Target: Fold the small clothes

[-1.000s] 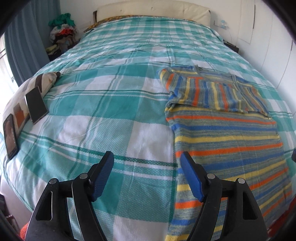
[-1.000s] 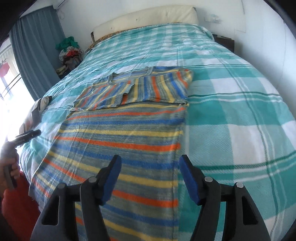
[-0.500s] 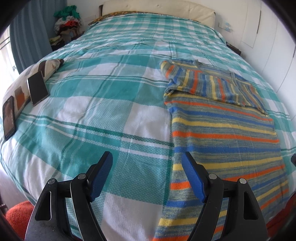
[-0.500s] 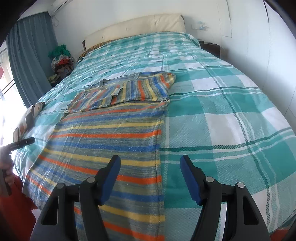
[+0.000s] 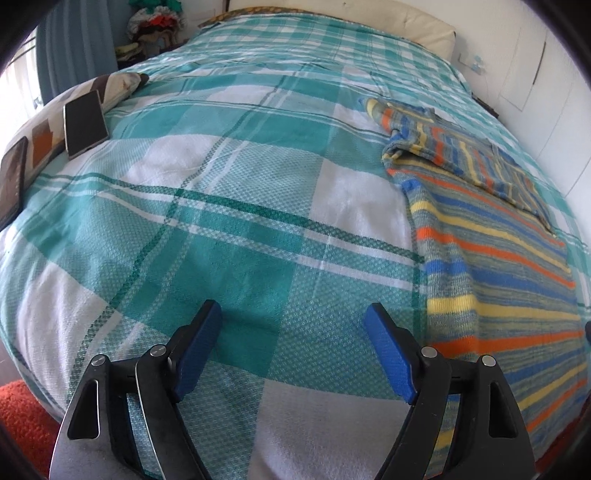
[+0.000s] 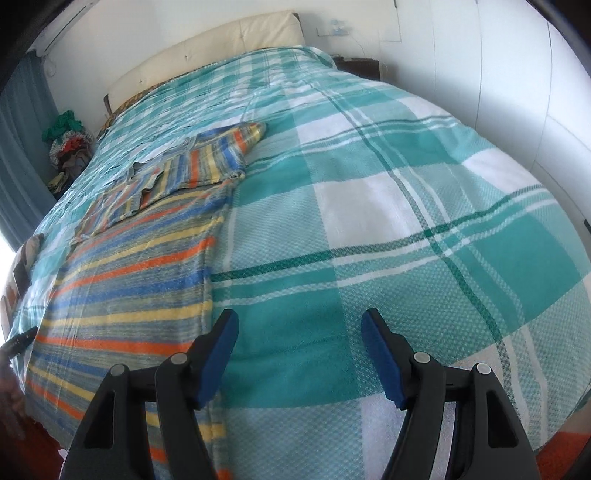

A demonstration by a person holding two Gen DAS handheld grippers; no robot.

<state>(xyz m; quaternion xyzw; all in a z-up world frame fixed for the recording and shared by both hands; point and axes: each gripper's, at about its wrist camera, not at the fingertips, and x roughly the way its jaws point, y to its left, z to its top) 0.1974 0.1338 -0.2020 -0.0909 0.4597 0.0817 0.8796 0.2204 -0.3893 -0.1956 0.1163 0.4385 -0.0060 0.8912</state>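
Note:
A striped knit garment [image 5: 495, 266] in blue, orange and yellow lies flat on the teal plaid bedspread [image 5: 229, 206], its sleeves folded across the top. In the left wrist view it lies to the right of my left gripper [image 5: 291, 314], whose jaws are opening over bare bedspread with nothing between them. The right wrist view shows the garment [image 6: 133, 280] at the left, its right edge just beside the left finger of my right gripper [image 6: 299, 317]. That gripper stands open over the bedspread [image 6: 388, 221], holding nothing.
Two dark phones [image 5: 84, 123] rest on a patterned cushion [image 5: 110, 86] at the bed's left edge. A pile of clothes [image 5: 157, 22] sits by the blue curtain at the far left. A white wall [image 6: 517, 74] runs along the bed's right side. An orange rug [image 5: 22, 410] lies below.
Both grippers have sunk toward the near edge of the bed and spread apart: the left one went left off the garment, the right one went right off it. The views have rolled.

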